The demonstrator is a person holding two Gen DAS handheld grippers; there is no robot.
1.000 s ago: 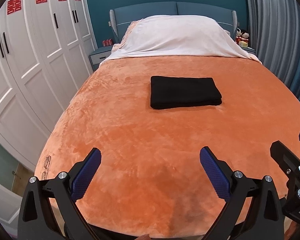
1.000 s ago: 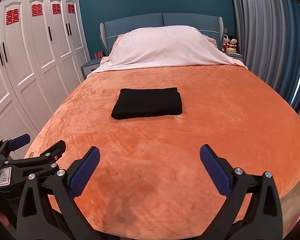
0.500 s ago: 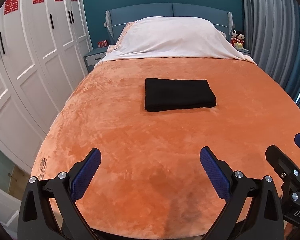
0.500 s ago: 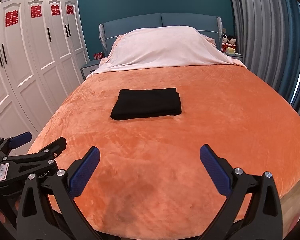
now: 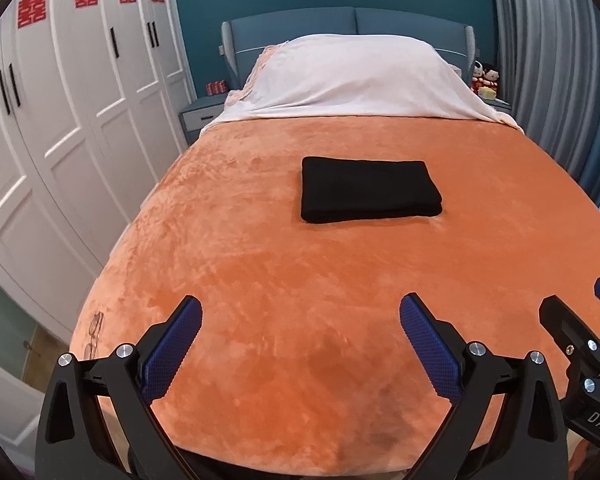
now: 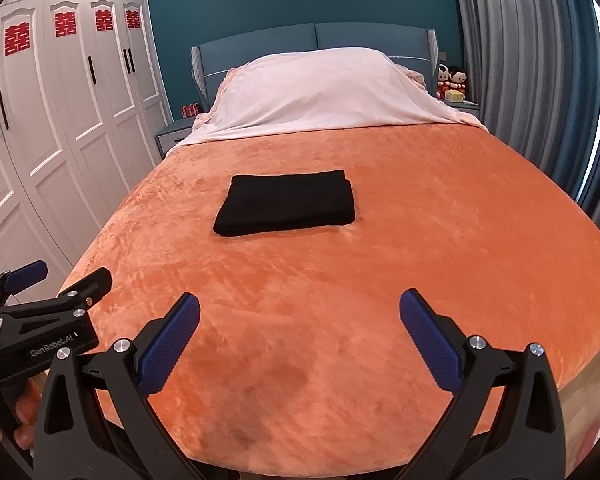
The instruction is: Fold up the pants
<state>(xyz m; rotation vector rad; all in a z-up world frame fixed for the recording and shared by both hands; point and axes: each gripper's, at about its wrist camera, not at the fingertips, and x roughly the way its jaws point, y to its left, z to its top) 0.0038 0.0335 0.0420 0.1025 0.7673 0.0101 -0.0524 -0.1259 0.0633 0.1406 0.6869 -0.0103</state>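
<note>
The black pants (image 5: 369,190) lie folded into a neat rectangle in the middle of the orange bed cover (image 5: 300,280); they also show in the right wrist view (image 6: 286,202). My left gripper (image 5: 300,344) is open and empty, hovering over the foot of the bed, well short of the pants. My right gripper (image 6: 300,340) is open and empty too, at the same distance, to the right of the left one. Each gripper shows at the edge of the other's view: the right one (image 5: 580,340) and the left one (image 6: 40,300).
A white sheet covers the pillows (image 5: 356,76) at the blue headboard (image 5: 340,24). White wardrobes (image 5: 60,120) stand along the left side. Grey curtains (image 5: 560,60) hang on the right. Nightstands (image 5: 202,110) flank the bed. Eyeglasses (image 5: 94,334) lie near the bed's left front corner.
Both grippers have drawn back a little from the bed and risen; the pants look slightly farther away. The jaws stayed open.
</note>
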